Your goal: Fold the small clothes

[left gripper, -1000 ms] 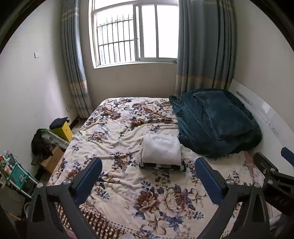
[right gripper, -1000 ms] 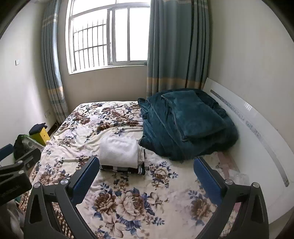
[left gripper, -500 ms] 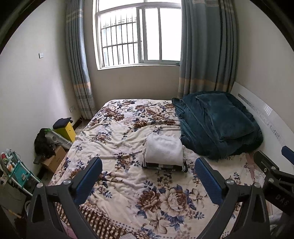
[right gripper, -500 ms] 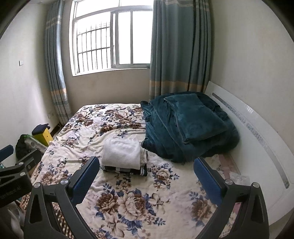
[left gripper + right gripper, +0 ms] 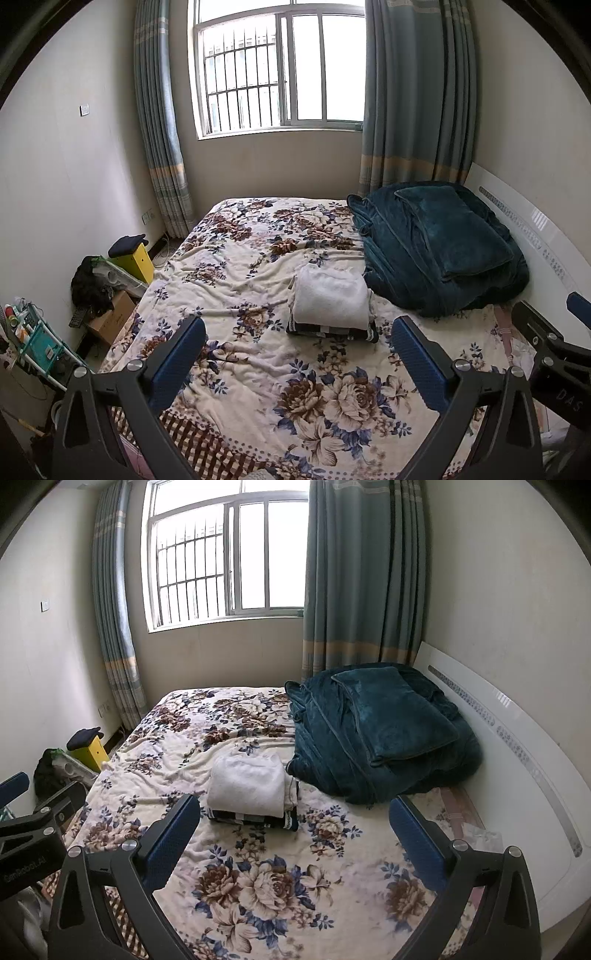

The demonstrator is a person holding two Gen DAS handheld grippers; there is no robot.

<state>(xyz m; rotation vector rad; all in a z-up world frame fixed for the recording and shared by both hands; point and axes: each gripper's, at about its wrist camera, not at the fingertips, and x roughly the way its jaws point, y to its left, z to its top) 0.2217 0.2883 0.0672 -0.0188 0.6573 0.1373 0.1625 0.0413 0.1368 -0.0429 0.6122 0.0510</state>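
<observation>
A folded white garment (image 5: 330, 297) lies on top of a small stack of folded dark clothes (image 5: 332, 330) in the middle of the floral bedspread (image 5: 258, 373). The same stack shows in the right wrist view, white piece (image 5: 247, 784) above dark ones (image 5: 255, 818). My left gripper (image 5: 297, 363) is open and empty, held well above and in front of the stack. My right gripper (image 5: 293, 842) is open and empty too, also back from the stack. Each gripper shows at the edge of the other's view.
A heaped dark teal blanket (image 5: 439, 247) lies right of the stack against the white headboard (image 5: 528, 229). A window with curtains is behind the bed. A yellow box (image 5: 138, 260), a cardboard box (image 5: 110, 319) and clutter stand on the floor at the left.
Both grippers have drawn back and risen a little from the bed, so the stack looks smaller and more of the room shows. Both stay open and empty.
</observation>
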